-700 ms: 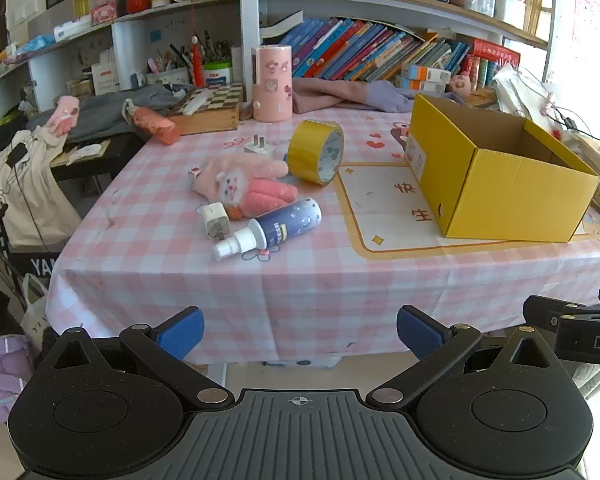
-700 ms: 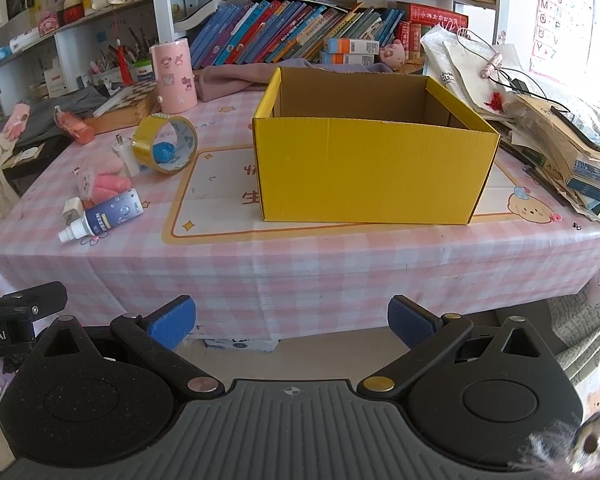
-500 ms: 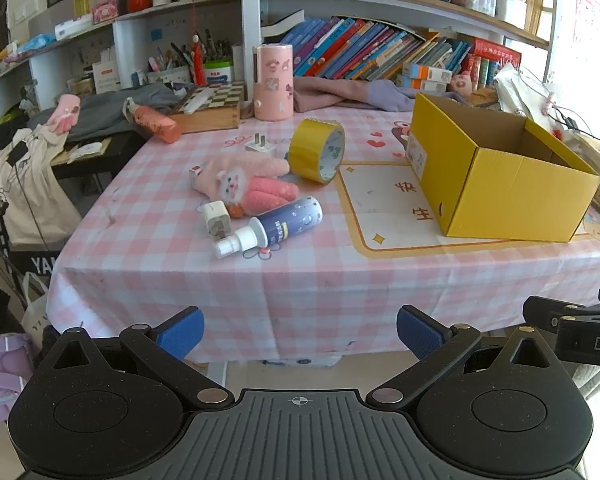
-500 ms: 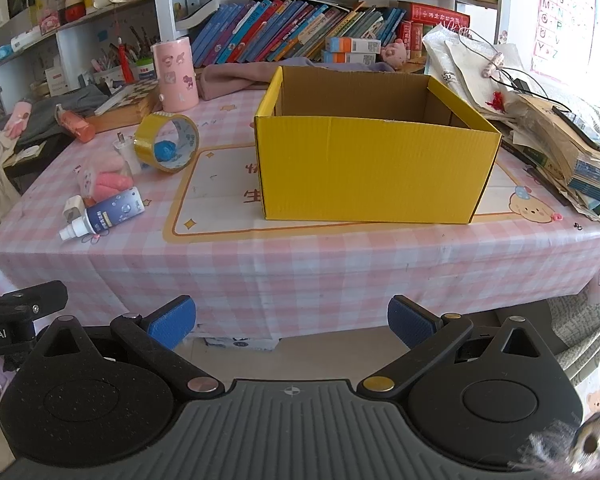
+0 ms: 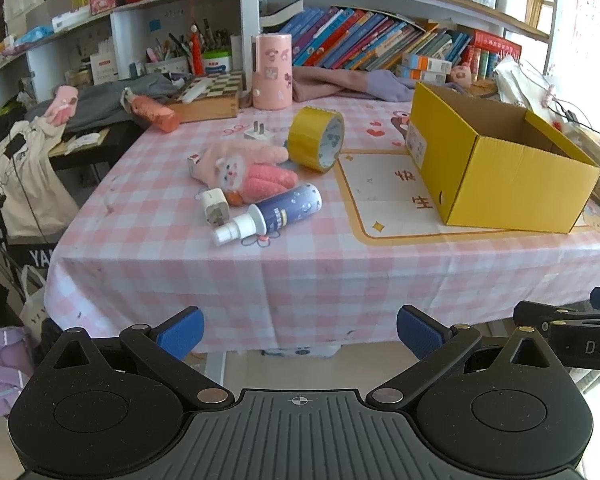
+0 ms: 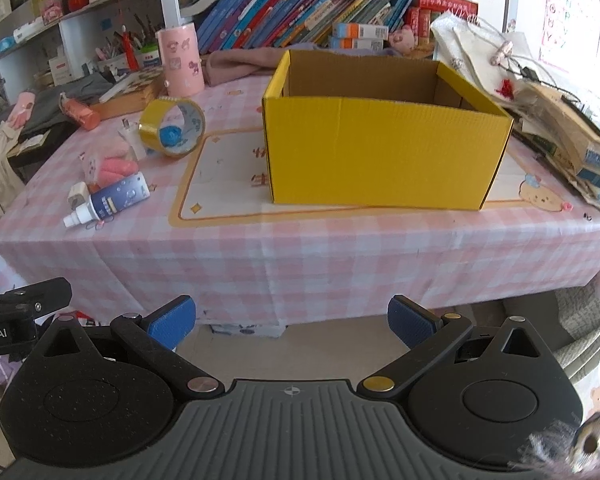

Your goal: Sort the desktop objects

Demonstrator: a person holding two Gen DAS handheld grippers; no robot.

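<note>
While both tools gape empty, only the right view shows the yellow box's [image 6: 384, 156] interior.

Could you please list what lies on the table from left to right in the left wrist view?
Orange bottle → white charger → spray bottle → tape roll → yellow box.

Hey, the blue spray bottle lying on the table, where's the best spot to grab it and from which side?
Grip the blue spray bottle across the middle of its round body, coming down from above. It lies on its side, white nozzle toward the table's near edge, so the wide barrel is likely steadier than the narrow nozzle. The white charger sits close on its left, so keep the left tool clear.
</note>
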